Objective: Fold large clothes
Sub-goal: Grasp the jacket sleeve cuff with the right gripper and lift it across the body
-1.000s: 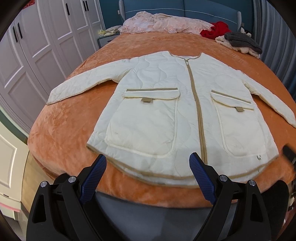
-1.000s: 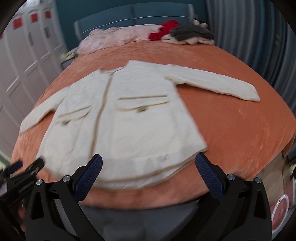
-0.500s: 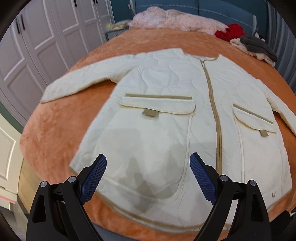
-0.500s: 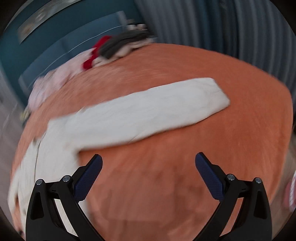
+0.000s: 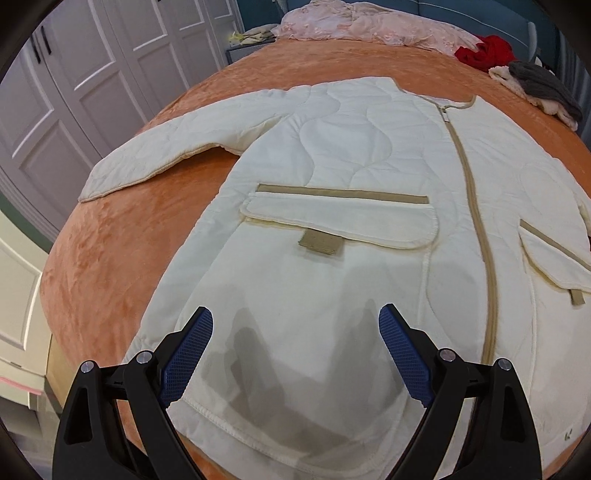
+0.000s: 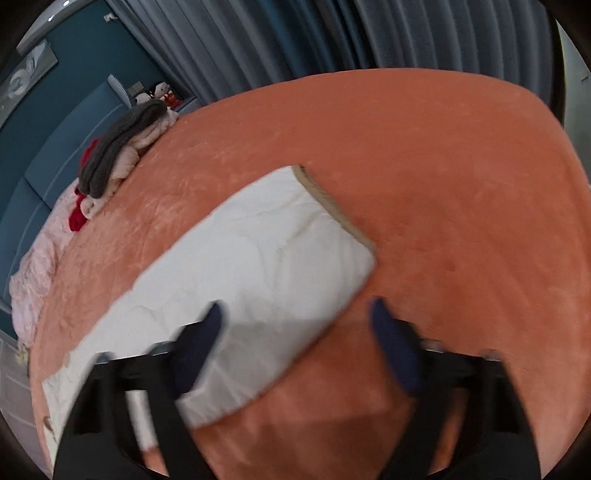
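A cream quilted jacket [image 5: 354,155] with tan zip and pocket trim lies flat, front up, on the orange bedspread [image 5: 122,240]. My left gripper [image 5: 295,332] hovers open just above the jacket's lower left front, near the hem, and its shadow falls on the cloth. In the right wrist view, the jacket's right sleeve [image 6: 266,251] stretches across the bedspread [image 6: 461,184], ending in a tan cuff [image 6: 332,206]. My right gripper [image 6: 295,325] is low over the sleeve's near edge, blurred, its jaws closing. The sleeve's edge lies between them, and the pads are not pressing on it.
Pink bedding [image 5: 369,26], a red garment [image 5: 484,51] and a grey and cream pile [image 5: 539,85] lie at the head of the bed. White wardrobe doors [image 5: 74,81] stand on the left. Grey curtains [image 6: 369,37] hang beyond the bed's right side.
My left gripper came forward and down over the jacket's lower front. The right gripper swung right from the jacket's body to the sleeve's end, rolled, and its jaws narrowed.
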A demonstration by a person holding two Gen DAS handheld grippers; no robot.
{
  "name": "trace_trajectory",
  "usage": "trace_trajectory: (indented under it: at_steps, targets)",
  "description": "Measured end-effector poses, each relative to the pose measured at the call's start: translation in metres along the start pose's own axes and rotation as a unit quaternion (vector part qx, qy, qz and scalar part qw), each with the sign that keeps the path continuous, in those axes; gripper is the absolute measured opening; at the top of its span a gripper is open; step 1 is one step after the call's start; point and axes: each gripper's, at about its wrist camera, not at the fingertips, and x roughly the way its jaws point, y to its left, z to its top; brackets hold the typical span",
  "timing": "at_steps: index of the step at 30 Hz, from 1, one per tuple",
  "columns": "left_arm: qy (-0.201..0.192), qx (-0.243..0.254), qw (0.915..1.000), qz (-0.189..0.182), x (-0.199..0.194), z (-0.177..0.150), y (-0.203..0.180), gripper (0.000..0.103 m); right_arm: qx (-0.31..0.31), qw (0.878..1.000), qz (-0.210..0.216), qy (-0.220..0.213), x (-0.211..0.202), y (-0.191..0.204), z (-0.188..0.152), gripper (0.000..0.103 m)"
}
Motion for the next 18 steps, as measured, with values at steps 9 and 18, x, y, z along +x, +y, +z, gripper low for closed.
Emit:
trace_trajectory:
  at_steps: [9,18]
  targets:
    - [0.001,-0.032,0.9994,0.015,0.011,0.005,0.029,0.089,-0.157,0.957,0.24,-0.045,-0.096,0.196,-0.025,0.01]
    - [0.002,-0.095,0.9954,0.014,0.01,0.003,0.084,0.089,-0.404,0.818,0.408,0.043,-0.182,0.393,-0.244,0.01]
